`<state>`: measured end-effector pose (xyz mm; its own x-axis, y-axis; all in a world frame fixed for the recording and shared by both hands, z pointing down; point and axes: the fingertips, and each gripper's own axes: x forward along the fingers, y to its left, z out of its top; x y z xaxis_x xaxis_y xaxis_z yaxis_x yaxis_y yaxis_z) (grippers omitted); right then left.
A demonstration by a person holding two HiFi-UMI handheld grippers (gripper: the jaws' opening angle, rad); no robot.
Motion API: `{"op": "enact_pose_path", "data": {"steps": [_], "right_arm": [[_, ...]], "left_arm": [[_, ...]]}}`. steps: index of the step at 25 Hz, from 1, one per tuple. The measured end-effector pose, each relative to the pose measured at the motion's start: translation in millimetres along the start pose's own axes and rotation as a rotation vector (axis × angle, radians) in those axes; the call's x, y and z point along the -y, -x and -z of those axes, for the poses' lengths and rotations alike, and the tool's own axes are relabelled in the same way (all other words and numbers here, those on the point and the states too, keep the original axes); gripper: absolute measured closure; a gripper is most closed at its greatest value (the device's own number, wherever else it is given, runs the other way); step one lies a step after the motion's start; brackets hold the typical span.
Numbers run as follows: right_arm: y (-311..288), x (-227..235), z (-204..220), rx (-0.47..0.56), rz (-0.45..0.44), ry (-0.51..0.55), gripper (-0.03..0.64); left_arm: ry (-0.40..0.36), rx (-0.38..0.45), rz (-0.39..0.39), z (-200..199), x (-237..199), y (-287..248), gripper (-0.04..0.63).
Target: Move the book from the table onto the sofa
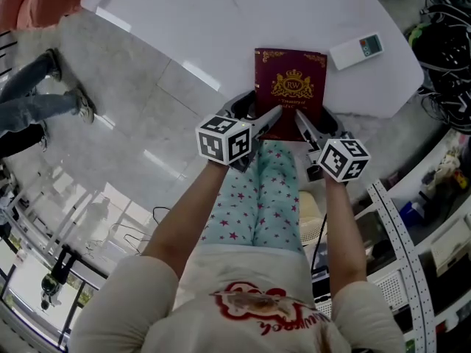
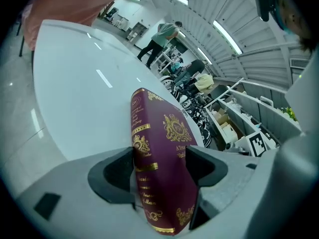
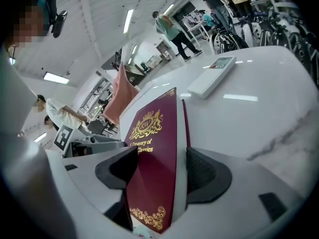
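Observation:
A dark red book (image 1: 289, 87) with gold print lies flat on the white table (image 1: 221, 20), its near end at the table's front edge. My left gripper (image 1: 259, 112) is at the book's near left corner. In the left gripper view the spine (image 2: 149, 153) stands between the pads of the left gripper (image 2: 159, 161). My right gripper (image 1: 313, 123) is at the near right corner. There the book (image 3: 154, 153) fills the gap of the right gripper (image 3: 162, 166). Both sets of jaws stand wide around the book, pads close to its covers, with no clear squeeze.
A white remote control (image 1: 356, 51) lies on the table just right of the book. My star-patterned trouser legs (image 1: 265, 197) are below the table edge. Cables (image 1: 449, 20) and shelving (image 1: 412, 226) crowd the right. Another person's feet (image 1: 66, 87) stand at far left.

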<state>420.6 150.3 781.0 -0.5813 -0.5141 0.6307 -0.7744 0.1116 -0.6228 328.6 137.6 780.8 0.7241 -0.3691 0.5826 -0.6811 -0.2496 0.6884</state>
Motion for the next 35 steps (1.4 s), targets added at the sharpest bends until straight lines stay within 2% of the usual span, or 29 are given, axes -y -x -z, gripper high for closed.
{"op": "enact_pose_path", "data": {"steps": [4, 9, 16, 25, 30, 35], "right_arm": [[1.5, -12.7, -1.3, 0.013, 0.028, 0.042, 0.330], [15.3, -41.9, -23.6, 0.062, 0.030, 0.080, 0.330], [49.0, -104.3, -93.3, 0.097, 0.018, 0.149, 0.330], [116.7, -209.1, -177.5, 0.173, -0.062, 0.199, 0.328], [129.4, -285.0, -233.6, 0.230, -0.146, 0.321, 0.328], [148.1, -333.6, -244.1, 0.252, -0.209, 0.373, 0.328]], "left_arm": [[-0.034, 0.061, -0.070, -13.7, 1.6, 4.9, 0.282], [-0.056, 0.107, -0.079, -39.8, 18.0, 29.2, 0.282], [-0.065, 0.227, -0.106, -109.0, 65.9, 81.3, 0.282], [-0.129, 0.373, -0.168, -195.8, 150.3, 180.0, 0.282], [-0.137, 0.498, -0.188, -256.9, 173.5, 247.0, 0.282], [-0.154, 0.578, -0.228, -269.7, 193.5, 297.8, 0.282]]}}
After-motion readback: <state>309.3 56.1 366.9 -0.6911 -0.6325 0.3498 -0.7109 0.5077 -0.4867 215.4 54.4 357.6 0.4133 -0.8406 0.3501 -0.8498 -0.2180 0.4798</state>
